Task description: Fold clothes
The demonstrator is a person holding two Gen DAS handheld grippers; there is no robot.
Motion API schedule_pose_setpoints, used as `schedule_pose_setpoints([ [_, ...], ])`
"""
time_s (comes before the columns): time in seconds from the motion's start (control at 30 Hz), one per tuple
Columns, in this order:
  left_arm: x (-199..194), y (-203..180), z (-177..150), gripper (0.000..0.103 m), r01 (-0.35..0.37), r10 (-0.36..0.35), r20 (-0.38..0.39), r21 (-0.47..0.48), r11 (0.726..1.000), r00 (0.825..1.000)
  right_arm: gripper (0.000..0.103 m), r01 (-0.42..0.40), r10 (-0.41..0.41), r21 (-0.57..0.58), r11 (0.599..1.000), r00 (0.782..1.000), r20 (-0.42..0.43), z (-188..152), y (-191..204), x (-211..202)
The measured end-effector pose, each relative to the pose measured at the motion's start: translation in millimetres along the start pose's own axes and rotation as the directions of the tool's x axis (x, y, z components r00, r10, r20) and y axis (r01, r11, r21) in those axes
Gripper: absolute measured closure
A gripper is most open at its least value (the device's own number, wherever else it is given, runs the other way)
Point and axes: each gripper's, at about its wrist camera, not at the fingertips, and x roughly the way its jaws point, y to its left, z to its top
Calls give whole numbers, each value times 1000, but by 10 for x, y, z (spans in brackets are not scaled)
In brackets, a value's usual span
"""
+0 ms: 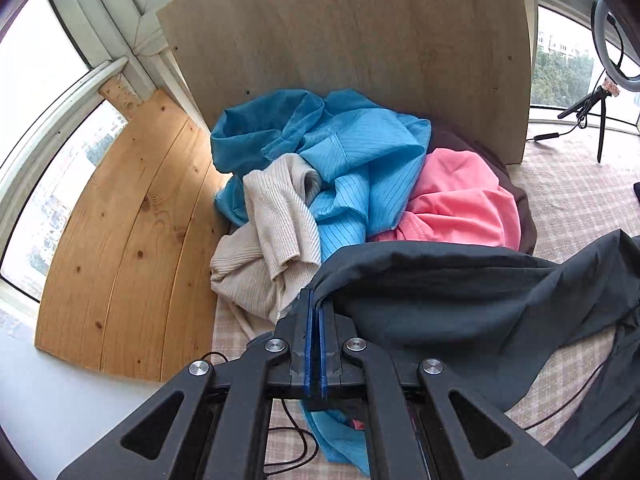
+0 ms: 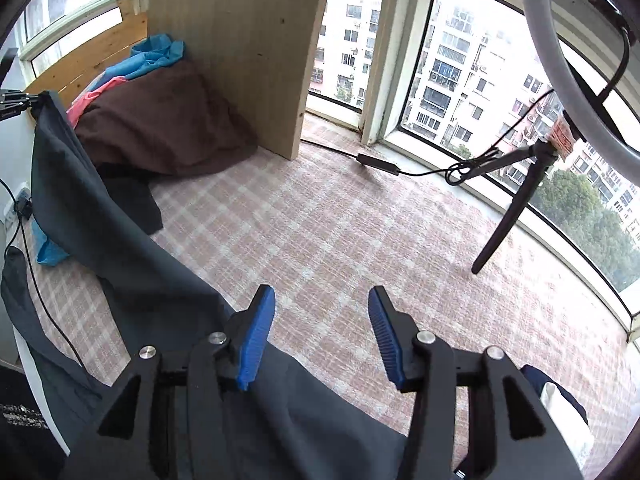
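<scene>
1. The left gripper (image 1: 316,300) has its blue pads pressed together on an edge of the dark grey garment (image 1: 460,300). The cloth hangs from that pinch and trails away to the right, probably so it can be lifted clear of the pile and spread out for folding.
2. The right gripper (image 2: 322,332) stands with its jaws spread and nothing between the pads. The same dark garment (image 2: 132,264) lies just left of and under its left finger, not clamped; my guess is that this hand is seeking a second hold on the edge.
3. In the right wrist view the garment runs from the near foreground up to the far left, where the left gripper holds its corner raised, so the cloth sags between the two hands over the pink checked cover (image 2: 360,220).
4. No basket or bin is in view. The unfolded clothes lie heaped loose in the far corner against the upright pale board (image 1: 360,40): a blue striped garment (image 1: 352,152), a beige ribbed knit (image 1: 272,232), a pink piece (image 1: 464,196) and a brown one (image 2: 168,120).
5. A ring light on a stand (image 2: 516,188) is at the far right by the window.
</scene>
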Motion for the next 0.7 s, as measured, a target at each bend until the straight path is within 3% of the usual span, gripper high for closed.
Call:
schedule_pose_setpoints([
  [0.1,119,-62,-5,101,16,-15,-33,27,1000,999,55,-67,67,2,998,995,-78,-318,-79,94],
  [0.17,94,-81,-27,101,31,-29,-38,43,999,999,47,-103,101,-12,995,988,-115,-531,-46,164],
  [0.27,-44,-45,-102,101,68,-66,-38,43,997,997,45,-50,34,-93,994,986,-163,-733,119,446],
  [0.4,-301,39,-296,101,93,-91,-57,39,995,994,45,-66,36,-135,989,976,-214,-798,214,803],
  [0.43,-385,47,-366,101,90,-87,-59,46,995,994,47,-78,49,-133,988,977,-206,-787,228,796],
  [0.5,-573,73,-517,101,83,-80,-61,51,995,995,93,-101,76,-131,986,979,-188,-765,256,781],
  [0.53,-674,82,-596,101,76,-73,-62,53,996,995,100,-94,67,-143,985,981,-182,-761,286,753],
  [0.63,-1041,100,-810,101,66,-62,-72,55,996,995,100,-69,49,-197,978,994,-102,-761,391,433],
  [0.7,-1228,138,-858,101,70,-65,-76,65,995,995,100,-95,93,-150,984,996,-17,-738,312,93],
])
